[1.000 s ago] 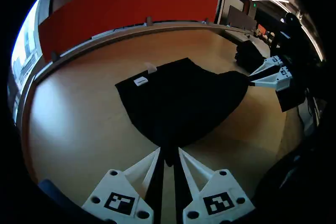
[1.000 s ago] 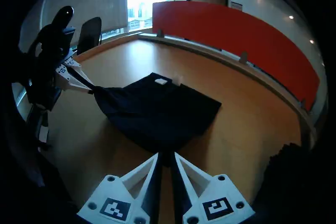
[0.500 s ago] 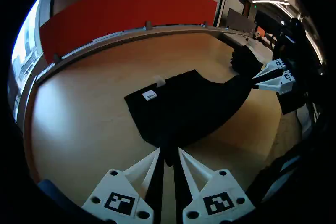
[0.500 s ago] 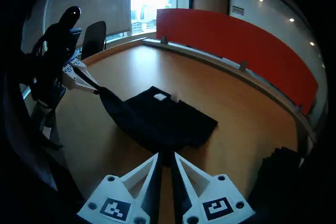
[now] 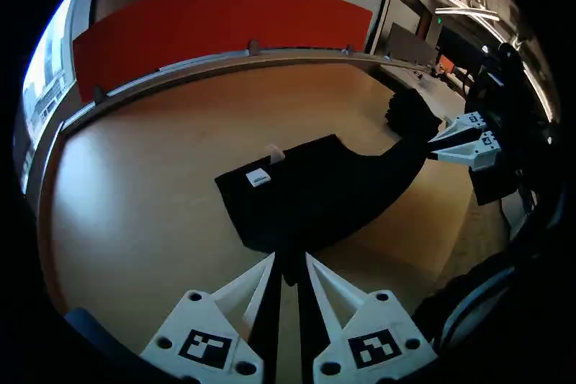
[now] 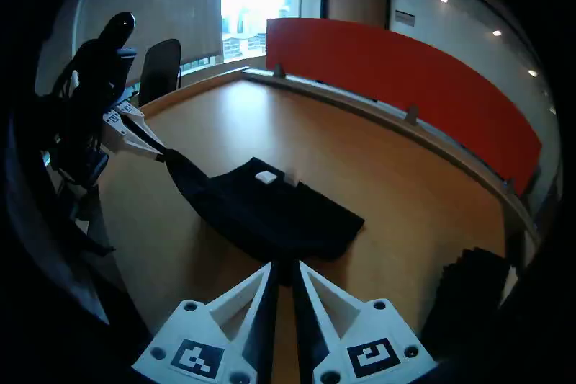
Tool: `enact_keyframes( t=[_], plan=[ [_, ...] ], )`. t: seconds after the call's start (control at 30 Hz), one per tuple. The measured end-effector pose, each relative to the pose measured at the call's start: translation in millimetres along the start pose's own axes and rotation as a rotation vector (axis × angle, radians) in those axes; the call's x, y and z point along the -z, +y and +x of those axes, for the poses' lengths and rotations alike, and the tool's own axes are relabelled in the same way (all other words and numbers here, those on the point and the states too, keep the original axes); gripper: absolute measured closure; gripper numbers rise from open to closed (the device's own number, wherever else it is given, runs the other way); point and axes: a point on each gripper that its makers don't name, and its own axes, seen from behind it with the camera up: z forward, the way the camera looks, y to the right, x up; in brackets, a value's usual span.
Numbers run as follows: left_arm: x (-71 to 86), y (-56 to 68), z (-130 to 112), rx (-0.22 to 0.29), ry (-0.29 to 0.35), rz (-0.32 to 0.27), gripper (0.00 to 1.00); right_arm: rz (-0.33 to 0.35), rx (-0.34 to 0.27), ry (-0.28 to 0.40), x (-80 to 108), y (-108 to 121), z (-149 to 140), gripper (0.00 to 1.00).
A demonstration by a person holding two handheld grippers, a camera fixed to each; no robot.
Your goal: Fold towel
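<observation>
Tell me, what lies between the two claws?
The black towel spans from the left claw to the right claw, each pinching its edge, in the left gripper view.

Your left gripper (image 5: 289, 269) pinches the near corner of a black towel (image 5: 317, 189), white tag (image 5: 258, 177) up, on the wooden table (image 5: 144, 189), while your right gripper (image 5: 432, 148) holds another corner raised at right, before a red partition (image 5: 216, 24).

The plain black cloth towel (image 5: 324, 189) carries a small white tag (image 5: 258, 177) at ten o'clock. The wooden table (image 5: 144, 189) is warm orange-brown; the long partition panel (image 5: 216, 24) at twelve o'clock is solid red. The left gripper (image 5: 289, 276) and right gripper (image 6: 284, 276) are white, with black-and-white square markers (image 5: 209, 349)
</observation>
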Motion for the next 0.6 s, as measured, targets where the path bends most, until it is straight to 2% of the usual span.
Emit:
enact_keyframes(
  t=[0.3,0.6],
  plan=[
    [8.1,5.5,2.7,0.018,0.005,-0.009,0.86,0.01,0.005,-0.006,9.0,-6.9,1.4,0.87],
    [5.6,6.6,1.4,0.027,-0.001,-0.007,0.86,0.02,0.006,-0.017,6.3,-7.9,-1.9,0.87]
  ],
)
